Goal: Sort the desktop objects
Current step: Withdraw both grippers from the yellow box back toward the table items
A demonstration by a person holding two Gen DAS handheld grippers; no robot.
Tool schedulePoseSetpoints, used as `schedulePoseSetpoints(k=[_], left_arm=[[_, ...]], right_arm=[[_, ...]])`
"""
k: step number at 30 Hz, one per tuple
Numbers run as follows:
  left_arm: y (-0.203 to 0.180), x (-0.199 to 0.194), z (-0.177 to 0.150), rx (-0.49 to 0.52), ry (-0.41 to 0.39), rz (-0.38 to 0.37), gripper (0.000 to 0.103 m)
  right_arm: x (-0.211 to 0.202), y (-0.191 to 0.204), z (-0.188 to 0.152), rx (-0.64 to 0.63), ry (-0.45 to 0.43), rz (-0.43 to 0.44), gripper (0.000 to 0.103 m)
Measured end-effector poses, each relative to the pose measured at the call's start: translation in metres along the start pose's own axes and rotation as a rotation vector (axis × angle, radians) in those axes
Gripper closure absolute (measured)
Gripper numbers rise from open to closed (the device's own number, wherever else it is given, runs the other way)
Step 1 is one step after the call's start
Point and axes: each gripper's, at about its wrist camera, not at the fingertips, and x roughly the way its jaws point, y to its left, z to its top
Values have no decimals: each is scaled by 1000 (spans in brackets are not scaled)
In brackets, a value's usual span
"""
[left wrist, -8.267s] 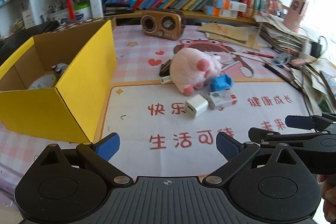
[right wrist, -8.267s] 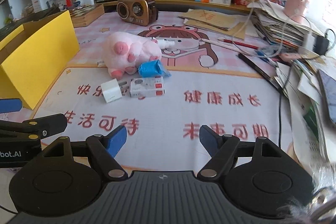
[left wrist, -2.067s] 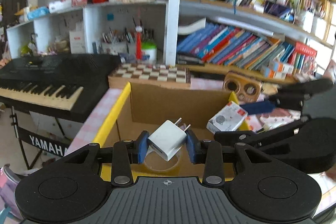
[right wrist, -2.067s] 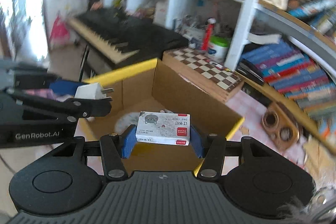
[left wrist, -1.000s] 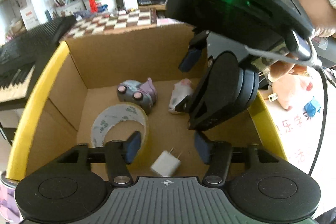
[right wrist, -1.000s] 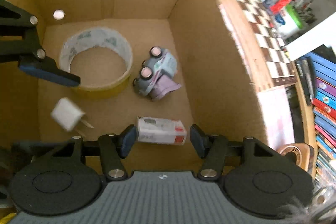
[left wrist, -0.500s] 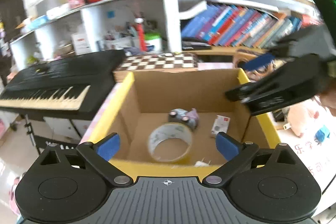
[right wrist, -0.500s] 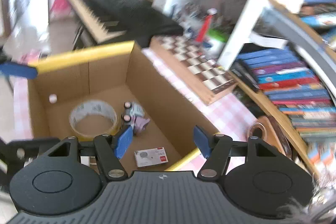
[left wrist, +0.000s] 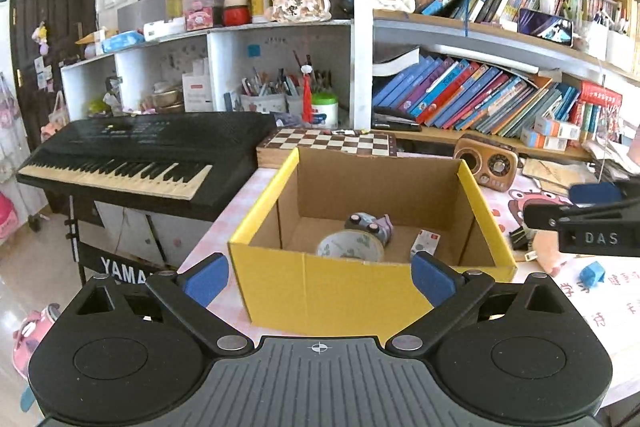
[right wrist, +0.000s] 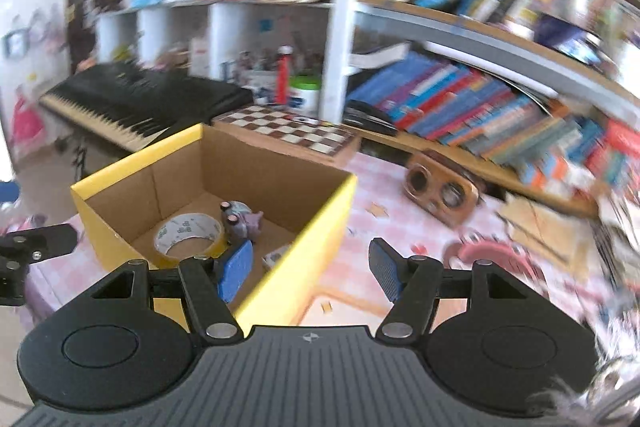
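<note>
Yellow cardboard box (left wrist: 328, 291) ahead of both tongs holds tape roll (left wrist: 350, 246), toy car (left wrist: 370, 223), small carton (left wrist: 425, 242). Left tongs (left wrist: 320, 277) released, empty; right tongs (right wrist: 310, 267) opening, empty. Only left view shows pink plush (left wrist: 548, 251).

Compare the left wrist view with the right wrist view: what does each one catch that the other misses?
Only the left wrist view shows the blue item and pink plush on the mat, beside the right gripper's arm.

Only the right wrist view shows the right gripper, nothing between its opening jaws.

Both show the yellow box holding the tape roll, toy car and small white box, plus the chessboard, radio and keyboard.
</note>
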Motion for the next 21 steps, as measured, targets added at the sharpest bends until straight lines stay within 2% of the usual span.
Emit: schedulePoseSetpoints(k=[3, 10, 21], left_arm=[[0, -12, -9, -4, -5, -6, 3], [2, -36, -27, -44, -4, -11, 3], [3, -59, -56, -25, 8, 14, 3]], right_arm=[[-18, 3, -15, 44, -9, -42, 33], [-55, 20, -48, 64, -19, -72, 33], [-86, 49, -80, -7, -11, -65, 30]])
